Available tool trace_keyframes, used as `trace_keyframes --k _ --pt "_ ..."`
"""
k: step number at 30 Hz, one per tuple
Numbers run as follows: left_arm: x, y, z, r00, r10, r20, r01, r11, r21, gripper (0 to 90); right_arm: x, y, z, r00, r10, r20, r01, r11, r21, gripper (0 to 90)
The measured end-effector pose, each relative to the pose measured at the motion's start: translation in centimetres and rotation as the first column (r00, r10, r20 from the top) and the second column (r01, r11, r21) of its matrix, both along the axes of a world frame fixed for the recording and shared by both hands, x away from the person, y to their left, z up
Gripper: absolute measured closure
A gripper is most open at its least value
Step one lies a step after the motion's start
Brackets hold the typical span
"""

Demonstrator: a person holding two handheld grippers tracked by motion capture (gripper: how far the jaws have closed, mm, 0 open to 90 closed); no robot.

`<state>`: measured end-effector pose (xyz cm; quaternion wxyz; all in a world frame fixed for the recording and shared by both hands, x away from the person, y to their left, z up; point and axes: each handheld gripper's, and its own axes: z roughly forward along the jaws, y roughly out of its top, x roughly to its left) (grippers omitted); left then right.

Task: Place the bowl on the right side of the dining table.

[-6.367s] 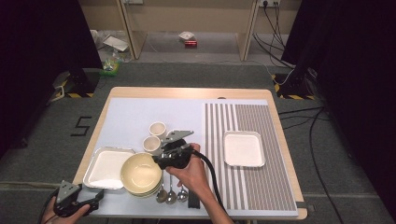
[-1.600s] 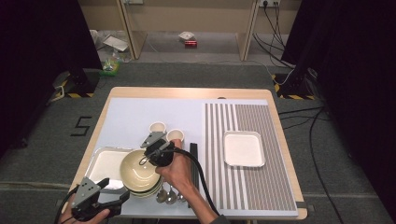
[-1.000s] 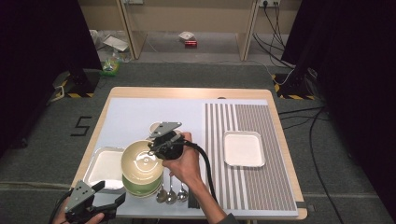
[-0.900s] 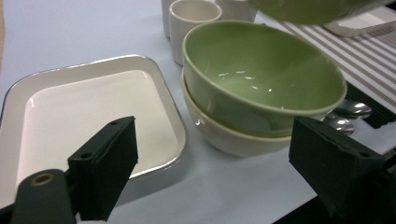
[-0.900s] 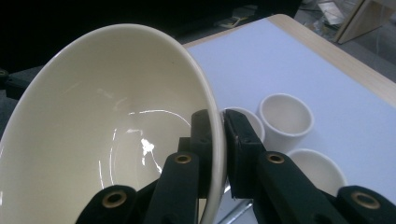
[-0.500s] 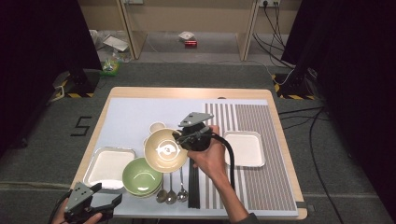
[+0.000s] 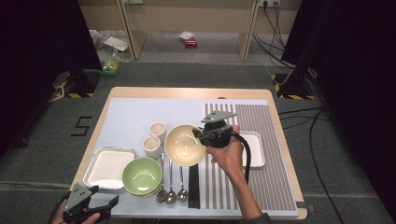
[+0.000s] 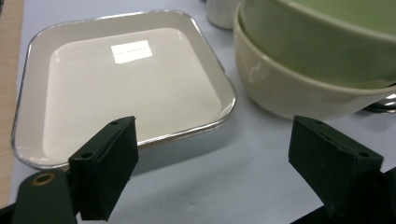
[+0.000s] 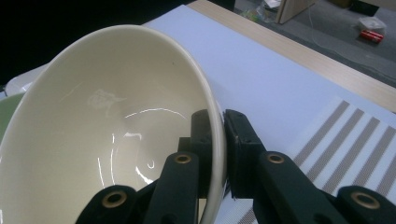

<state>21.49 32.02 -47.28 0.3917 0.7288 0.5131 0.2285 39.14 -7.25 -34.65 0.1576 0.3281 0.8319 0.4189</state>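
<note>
Right gripper (image 9: pixel 217 140) clamps cream bowl (image 7: pixel 184 144) by rim; keep it level, lower gently onto striped mat (image 7: pixel 271 186).

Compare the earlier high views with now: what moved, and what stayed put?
The right hand-held gripper took the cream bowl by its rim, lifted it off the stack and carried it right, toward the striped mat; it is clamped on the rim now. That uncovered the green bowl. The left hand-held gripper, jaws open, came up near the left tray. Cups, spoons and both trays stayed put.
</note>
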Motion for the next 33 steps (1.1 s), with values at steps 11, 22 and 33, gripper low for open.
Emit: trace_keyframes --k 11,22,33 --pt "-0.7 1.3 -1.0 0.9995 0.029 -0.014 -0.029 0.9994 0.017 15.2 1.0 -3.8 -1.2 0.9957 -0.090 -0.024 0.090 0.996 0.012 83.1" --pt "-1.0 2.1 -2.0 0.9979 0.058 -0.030 -0.057 0.9977 0.035 15.3 1.8 -7.7 -2.5 0.9798 -0.190 -0.061 0.192 0.981 0.031 83.1" --pt "-0.4 2.7 -2.8 0.9954 0.087 -0.041 -0.085 0.9953 0.047 15.3 2.3 -11.2 -3.4 0.9617 -0.261 -0.083 0.265 0.964 0.034 83.0"
